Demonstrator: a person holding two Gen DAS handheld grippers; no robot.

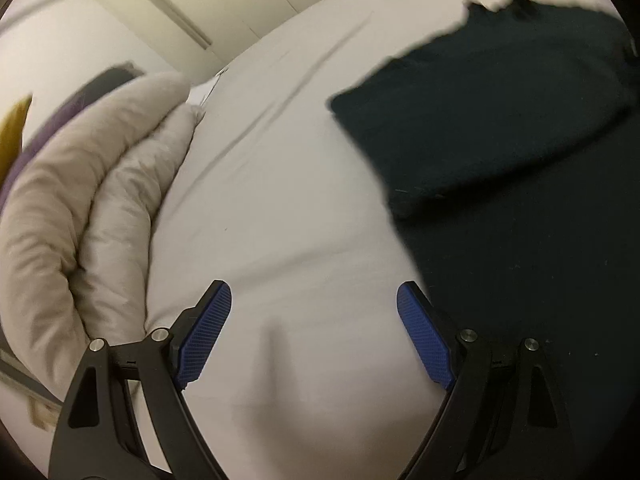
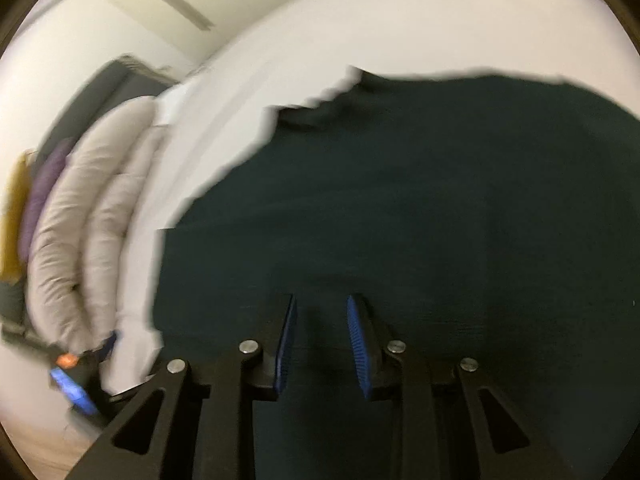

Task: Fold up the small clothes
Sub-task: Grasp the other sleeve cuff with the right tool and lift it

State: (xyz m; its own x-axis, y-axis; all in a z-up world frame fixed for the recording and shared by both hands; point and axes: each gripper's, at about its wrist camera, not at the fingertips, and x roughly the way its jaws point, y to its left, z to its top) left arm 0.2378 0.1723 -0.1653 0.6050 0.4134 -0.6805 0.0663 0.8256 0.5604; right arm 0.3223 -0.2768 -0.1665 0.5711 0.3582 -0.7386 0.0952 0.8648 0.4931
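Observation:
A dark green garment (image 1: 500, 168) lies spread on the white bed sheet (image 1: 280, 200), with one part folded over its left side. My left gripper (image 1: 314, 296) is wide open and empty above bare sheet, just left of the garment's edge. In the right wrist view the same garment (image 2: 400, 200) fills the middle. My right gripper (image 2: 320, 308) hovers over its near part with the jaws partly open and nothing between them. My left gripper (image 2: 86, 364) shows blurred at the lower left of that view.
A rolled beige duvet (image 1: 80, 208) lies along the left side of the bed, also in the right wrist view (image 2: 80, 232). Purple and yellow fabrics (image 2: 36, 196) lie beyond it. Pale wardrobe doors (image 1: 192, 4) stand behind the bed.

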